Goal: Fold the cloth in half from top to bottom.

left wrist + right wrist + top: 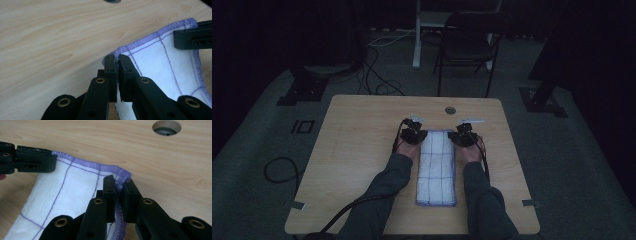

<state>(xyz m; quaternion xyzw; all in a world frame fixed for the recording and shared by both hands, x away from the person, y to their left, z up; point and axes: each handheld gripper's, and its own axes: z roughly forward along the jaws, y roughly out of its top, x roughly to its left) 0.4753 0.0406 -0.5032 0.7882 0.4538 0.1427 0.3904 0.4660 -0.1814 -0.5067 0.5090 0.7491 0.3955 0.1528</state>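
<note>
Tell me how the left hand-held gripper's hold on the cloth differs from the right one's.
The left hand-held gripper pinches the far left corner of the cloth; the right hand-held gripper pinches the far right corner. In its own view, the left one's jaws bite the corner tip, with white cloth trailing to the right; the right one's jaws straddle the purple side hem, with cloth to the left. Both are shut on the cloth's stitched edge, just above the table.

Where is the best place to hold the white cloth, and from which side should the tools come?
Probably its two far corners: the cloth lies flat and long. Come from the near side, as the left tool and right tool do, each shut on a purple-hemmed corner.
</note>
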